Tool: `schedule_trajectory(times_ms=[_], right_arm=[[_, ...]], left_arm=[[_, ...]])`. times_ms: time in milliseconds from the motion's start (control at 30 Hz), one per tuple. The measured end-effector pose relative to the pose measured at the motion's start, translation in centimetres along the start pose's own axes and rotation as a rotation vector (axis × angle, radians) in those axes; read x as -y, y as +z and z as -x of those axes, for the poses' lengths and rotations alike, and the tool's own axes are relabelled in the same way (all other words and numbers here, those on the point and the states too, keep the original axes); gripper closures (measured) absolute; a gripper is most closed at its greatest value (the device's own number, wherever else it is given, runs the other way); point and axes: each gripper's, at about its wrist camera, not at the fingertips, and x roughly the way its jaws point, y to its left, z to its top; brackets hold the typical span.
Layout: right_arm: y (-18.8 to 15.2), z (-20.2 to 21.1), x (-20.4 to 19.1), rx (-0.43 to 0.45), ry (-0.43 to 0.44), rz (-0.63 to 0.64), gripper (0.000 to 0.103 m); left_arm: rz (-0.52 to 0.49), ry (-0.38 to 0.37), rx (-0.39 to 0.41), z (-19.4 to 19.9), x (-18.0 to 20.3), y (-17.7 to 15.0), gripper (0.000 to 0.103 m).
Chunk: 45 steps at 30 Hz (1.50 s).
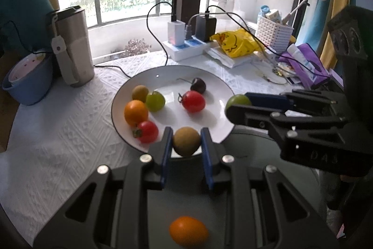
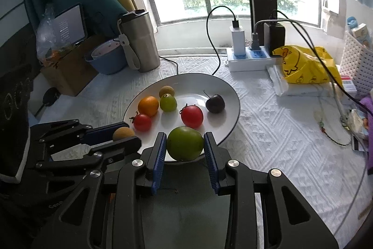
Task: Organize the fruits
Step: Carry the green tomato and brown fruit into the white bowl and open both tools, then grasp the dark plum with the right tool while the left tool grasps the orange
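Observation:
My left gripper (image 1: 186, 133) is shut on a small brown round fruit (image 1: 186, 141), held over the near rim of a white plate (image 1: 149, 78). My right gripper (image 2: 185, 138) is shut on a green tomato (image 2: 184, 143) at the same rim. Each gripper shows in the other's view: the right gripper (image 1: 241, 104) at right, the left gripper (image 2: 130, 134) at left. On the plate lie two red tomatoes (image 1: 193, 101), an orange fruit (image 1: 136, 112), a green one (image 1: 155, 100), a brown one (image 1: 139, 92) and a dark cherry (image 1: 198, 85).
A dark grey-green dish (image 1: 251, 144) lies under both grippers with one orange fruit (image 1: 188, 233) on it. Behind the plate stand a steel tumbler (image 1: 74, 46), a blue bowl (image 1: 28, 83), a power strip (image 1: 186, 46) with trailing cables, a yellow bag (image 1: 235, 43) and a white basket (image 1: 272, 34).

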Motion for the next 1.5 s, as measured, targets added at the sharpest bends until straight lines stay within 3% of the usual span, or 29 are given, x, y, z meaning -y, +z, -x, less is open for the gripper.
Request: schedule_trajectory(times_ms=[367, 700, 867, 1500], right_arm=[[0.0, -2.0, 0.7, -0.027, 0.008, -0.015, 0.068], [0.0, -0.6, 0.2, -0.004, -0.019, -0.014, 0.068], [-0.6, 0.4, -1.0, -0.002, -0.020, -0.006, 0.068], [-5.0, 0.2, -4.6, -0.083, -0.010, -0.009, 0.066]], left_arm=[[0.041, -0.029, -0.035, -2.0, -1.1, 0.2, 0.077], [0.065, -0.028, -0.003, -0.2, -1.2, 0.0, 0.071], [0.087, -0.028, 0.011, 1.3, -1.5, -1.0, 0.058], [0.148, -0.078, -0.046, 3.7, -1.3, -7.2, 0.057]])
